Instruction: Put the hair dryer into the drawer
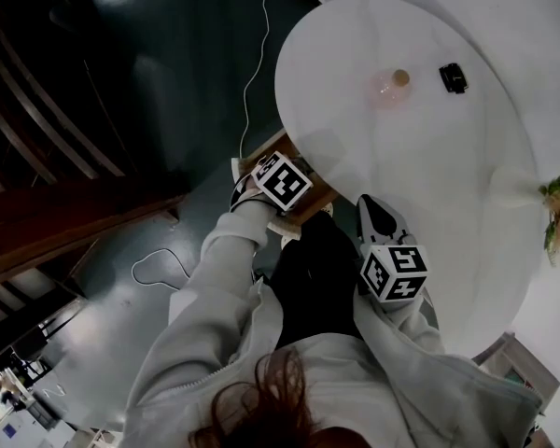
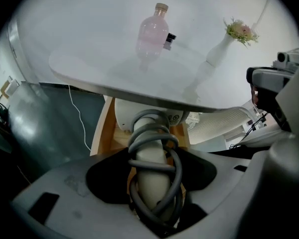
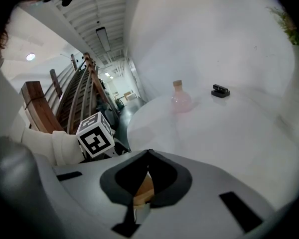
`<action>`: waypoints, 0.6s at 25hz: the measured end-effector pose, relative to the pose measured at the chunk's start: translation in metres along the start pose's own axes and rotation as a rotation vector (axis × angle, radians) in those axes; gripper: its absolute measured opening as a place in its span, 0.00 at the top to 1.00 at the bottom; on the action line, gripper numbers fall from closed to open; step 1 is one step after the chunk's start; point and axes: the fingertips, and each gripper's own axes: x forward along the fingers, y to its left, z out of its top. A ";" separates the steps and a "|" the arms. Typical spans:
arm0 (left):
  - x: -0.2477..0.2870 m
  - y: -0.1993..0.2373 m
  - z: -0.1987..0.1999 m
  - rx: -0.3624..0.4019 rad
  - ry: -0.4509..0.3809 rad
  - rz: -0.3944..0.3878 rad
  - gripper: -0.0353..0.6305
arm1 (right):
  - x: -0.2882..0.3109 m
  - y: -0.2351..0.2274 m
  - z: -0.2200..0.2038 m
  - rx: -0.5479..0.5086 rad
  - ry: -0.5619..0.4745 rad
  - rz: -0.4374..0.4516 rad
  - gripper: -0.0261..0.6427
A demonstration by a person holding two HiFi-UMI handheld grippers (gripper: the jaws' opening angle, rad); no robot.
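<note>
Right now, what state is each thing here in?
hair dryer: cord wound round its handle, held over the drawer.
drawer: open.
left gripper: closed on the hair dryer.
right gripper: jaws together.
bottle: upright, corked.

White hair dryer (image 2: 149, 183) held at an open wooden drawer (image 2: 102, 133).
We see the dryer's pale handle, wound round with its grey cord, clamped in the left gripper (image 2: 152, 156). Its rounded head points away from us, between the drawer's light wooden walls, just under the edge of the round white surface (image 2: 89, 73).
</note>
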 end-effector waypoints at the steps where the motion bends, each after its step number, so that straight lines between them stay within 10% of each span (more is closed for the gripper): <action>1: 0.002 -0.002 0.001 0.020 0.007 -0.002 0.55 | 0.000 0.000 -0.001 0.001 0.003 0.002 0.89; 7: 0.012 -0.010 0.005 0.201 0.069 0.023 0.55 | 0.002 -0.001 -0.002 -0.003 0.006 0.012 0.89; 15: 0.030 -0.005 0.015 0.165 0.008 0.060 0.55 | 0.000 -0.010 -0.009 0.010 0.020 0.007 0.89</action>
